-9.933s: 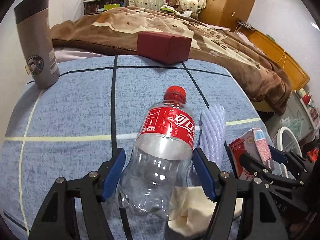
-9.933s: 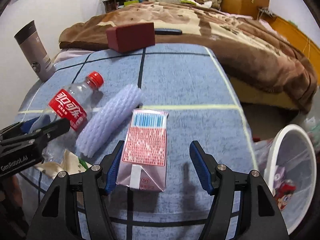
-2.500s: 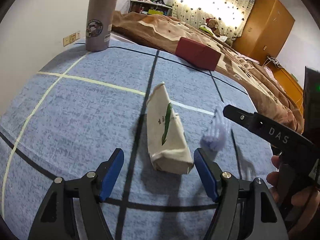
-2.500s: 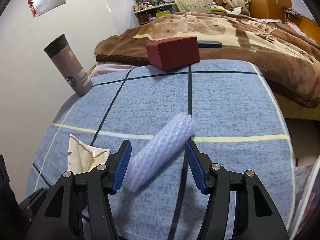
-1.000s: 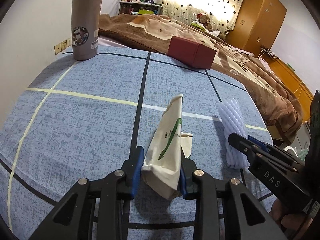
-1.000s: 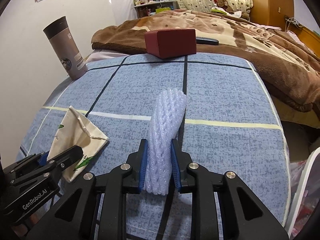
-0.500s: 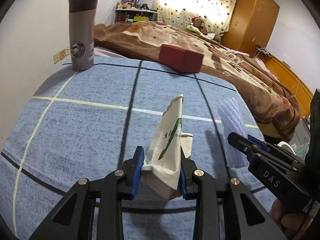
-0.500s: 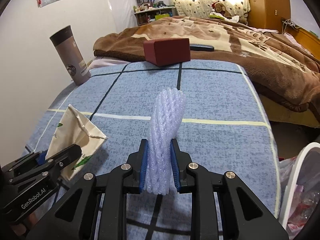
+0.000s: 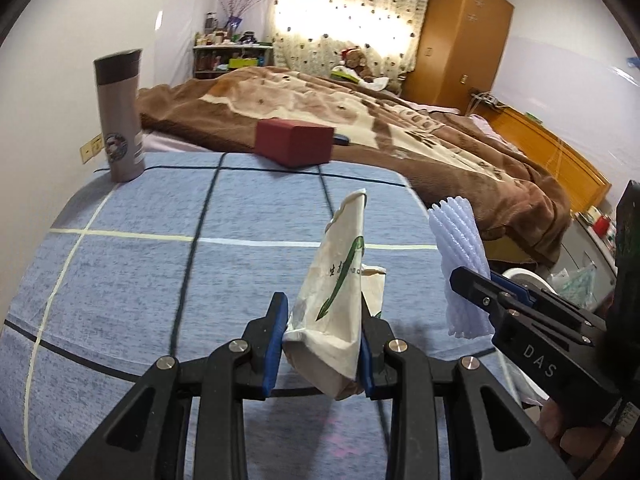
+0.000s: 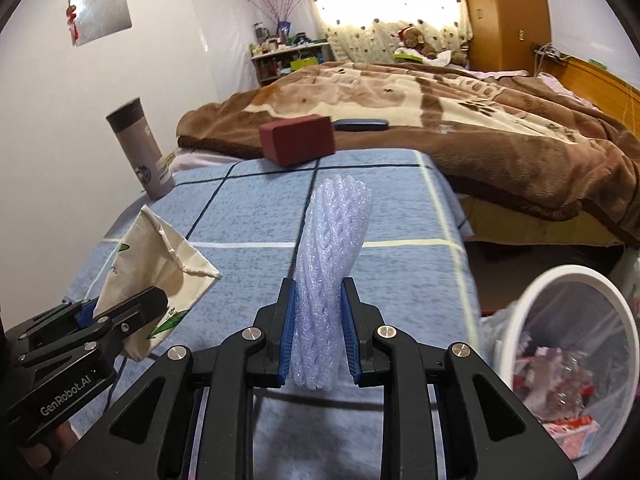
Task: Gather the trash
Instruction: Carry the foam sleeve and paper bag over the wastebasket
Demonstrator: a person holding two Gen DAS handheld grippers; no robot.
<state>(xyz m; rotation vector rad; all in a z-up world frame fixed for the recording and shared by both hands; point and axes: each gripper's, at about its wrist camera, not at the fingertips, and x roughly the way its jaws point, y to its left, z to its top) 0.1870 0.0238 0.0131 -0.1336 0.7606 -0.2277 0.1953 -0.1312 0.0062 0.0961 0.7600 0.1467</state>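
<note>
My left gripper [image 9: 322, 344] is shut on a cream paper bag [image 9: 340, 280] with a green print and holds it above the blue table cover [image 9: 160, 248]. The bag also shows in the right wrist view [image 10: 156, 264]. My right gripper [image 10: 318, 340] is shut on a pale purple foam net sleeve [image 10: 332, 260], held upright above the table. The sleeve also shows in the left wrist view [image 9: 460, 264]. A white trash bin [image 10: 568, 344] with a clear liner stands low at the right; it holds a plastic bottle and a red carton.
A grey thermos [image 9: 120, 116] stands at the table's far left corner. A dark red box [image 9: 294, 142] sits at the far edge. A bed with a brown blanket [image 10: 440, 112] lies behind the table. A wooden wardrobe [image 9: 460, 40] stands at the back.
Both grippers closed on their items about a second ago and have since lifted them off the table. The view has risen and the bin has come more into the right wrist view.
</note>
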